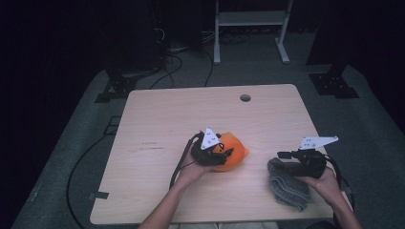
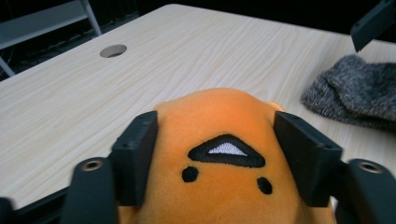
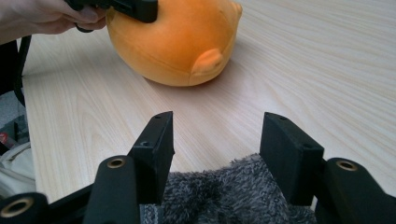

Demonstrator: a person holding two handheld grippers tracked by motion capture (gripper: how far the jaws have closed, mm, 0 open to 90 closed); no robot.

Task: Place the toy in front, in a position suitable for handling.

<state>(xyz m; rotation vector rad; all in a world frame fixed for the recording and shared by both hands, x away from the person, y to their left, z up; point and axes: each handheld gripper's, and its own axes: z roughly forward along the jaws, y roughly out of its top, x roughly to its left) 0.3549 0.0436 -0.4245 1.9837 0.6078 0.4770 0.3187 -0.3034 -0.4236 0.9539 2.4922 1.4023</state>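
Orange and round, the soft plush toy (image 2: 224,154) with its stitched black face sits near the middle of the pale wooden table (image 1: 157,114). We see it wedged between both jaws of the left gripper (image 2: 223,158), whose pads press its sides. Well apart to the right lies the grey fuzzy cloth (image 3: 229,196); the right gripper (image 3: 215,149) hangs over it, jaws spread, not pinching.

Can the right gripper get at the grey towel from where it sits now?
Probably yes: the right gripper sits low over the grey towel, jaws apart, towel edge between them, nothing blocking.
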